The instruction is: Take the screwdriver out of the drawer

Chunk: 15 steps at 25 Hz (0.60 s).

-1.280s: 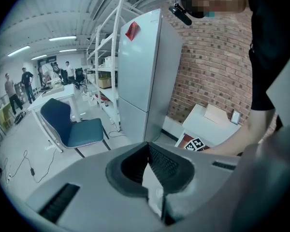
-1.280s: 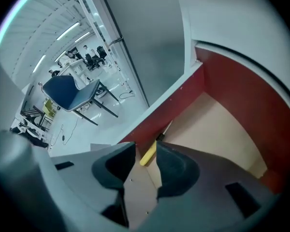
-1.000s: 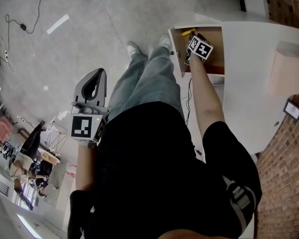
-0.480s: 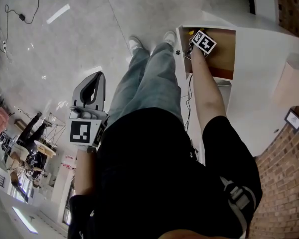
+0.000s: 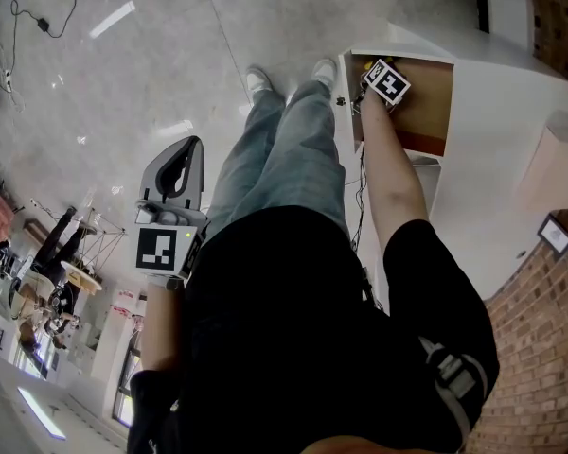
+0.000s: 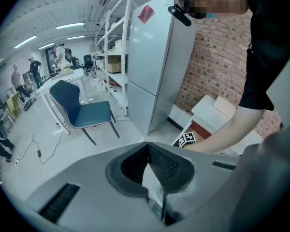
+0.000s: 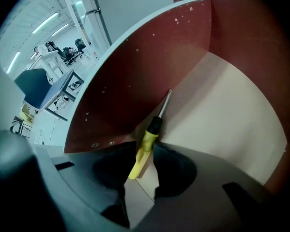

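Right gripper view: screwdriver (image 7: 148, 137) in tool (image 7: 145, 143)

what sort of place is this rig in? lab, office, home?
Probably a lab or workshop: open white shelving, ceiling strip lights, brick wall, blue chair on a polished floor.

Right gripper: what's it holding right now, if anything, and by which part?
The right gripper is shut on the screwdriver, pinching its yellow handle; the metal shaft points away into the drawer. The left gripper holds nothing.

No text, label or number is legible.
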### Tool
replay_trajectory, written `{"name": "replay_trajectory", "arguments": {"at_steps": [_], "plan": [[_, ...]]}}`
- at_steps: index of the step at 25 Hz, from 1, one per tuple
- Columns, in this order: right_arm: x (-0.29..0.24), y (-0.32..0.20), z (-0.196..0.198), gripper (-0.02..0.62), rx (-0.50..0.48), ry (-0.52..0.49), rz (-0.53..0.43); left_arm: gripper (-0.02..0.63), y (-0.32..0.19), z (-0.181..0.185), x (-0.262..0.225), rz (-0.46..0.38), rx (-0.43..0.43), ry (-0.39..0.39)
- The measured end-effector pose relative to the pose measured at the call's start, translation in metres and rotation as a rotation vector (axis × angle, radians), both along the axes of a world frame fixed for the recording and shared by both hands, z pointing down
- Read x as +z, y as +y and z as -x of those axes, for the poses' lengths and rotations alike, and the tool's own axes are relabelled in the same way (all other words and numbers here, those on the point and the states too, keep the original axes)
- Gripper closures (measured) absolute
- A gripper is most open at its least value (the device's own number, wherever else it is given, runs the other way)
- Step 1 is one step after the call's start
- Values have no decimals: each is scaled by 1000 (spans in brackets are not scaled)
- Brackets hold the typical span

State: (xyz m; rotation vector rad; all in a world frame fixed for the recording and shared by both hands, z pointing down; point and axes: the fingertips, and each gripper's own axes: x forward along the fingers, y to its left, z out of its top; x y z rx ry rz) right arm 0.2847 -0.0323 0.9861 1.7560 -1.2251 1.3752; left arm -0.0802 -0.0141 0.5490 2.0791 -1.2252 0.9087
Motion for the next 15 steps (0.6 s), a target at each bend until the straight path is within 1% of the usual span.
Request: {"name": "replay_trajectory", "arguments": {"at_steps": [4, 6, 12, 15], "plan": [[-1, 9, -7, 494, 58, 10, 28, 603, 0, -2, 0, -7, 2, 5], [-5, 15, -11, 503, 64, 24, 41, 603, 0, -3, -1, -14, 3, 13], [-31, 23, -17, 506, -1, 48, 29, 603, -4, -10, -9, -32, 25, 22], [-47, 25, -19, 508, -20, 73, 20, 603, -11, -8, -13, -49, 9, 45]]}}
